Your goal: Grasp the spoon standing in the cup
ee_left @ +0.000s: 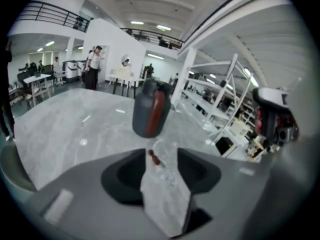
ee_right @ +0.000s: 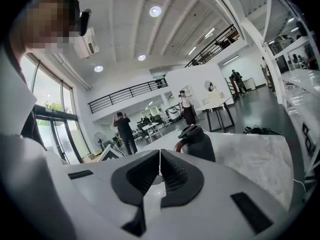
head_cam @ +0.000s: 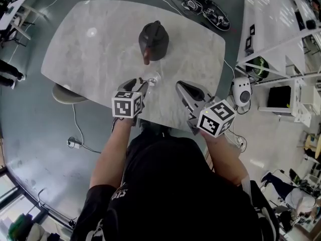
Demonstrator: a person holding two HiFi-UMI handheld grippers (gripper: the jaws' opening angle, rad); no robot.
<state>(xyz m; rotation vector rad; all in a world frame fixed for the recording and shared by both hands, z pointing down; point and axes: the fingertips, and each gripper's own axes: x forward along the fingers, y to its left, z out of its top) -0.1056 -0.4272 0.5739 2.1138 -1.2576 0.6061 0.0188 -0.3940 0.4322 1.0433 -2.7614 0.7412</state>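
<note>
A clear glass cup (head_cam: 152,78) stands on the marble table (head_cam: 95,44) near its front edge. In the left gripper view the cup (ee_left: 168,168) holds a spoon (ee_left: 153,158) with a reddish-brown end that leans left. My left gripper (head_cam: 140,85) (ee_left: 161,160) is open, with the cup and spoon in the gap between its jaws. I cannot see the pads pressing on either. My right gripper (head_cam: 180,87) (ee_right: 159,165) hovers to the right of the cup, shut with nothing in it.
A dark jug (head_cam: 153,40) (ee_left: 149,109) (ee_right: 196,141) with a red handle stands just beyond the cup. White racks (head_cam: 281,24) line the right side, and cables (head_cam: 205,9) lie on the floor beyond the table. A round stool (head_cam: 62,94) sits at the table's left edge. People stand far off.
</note>
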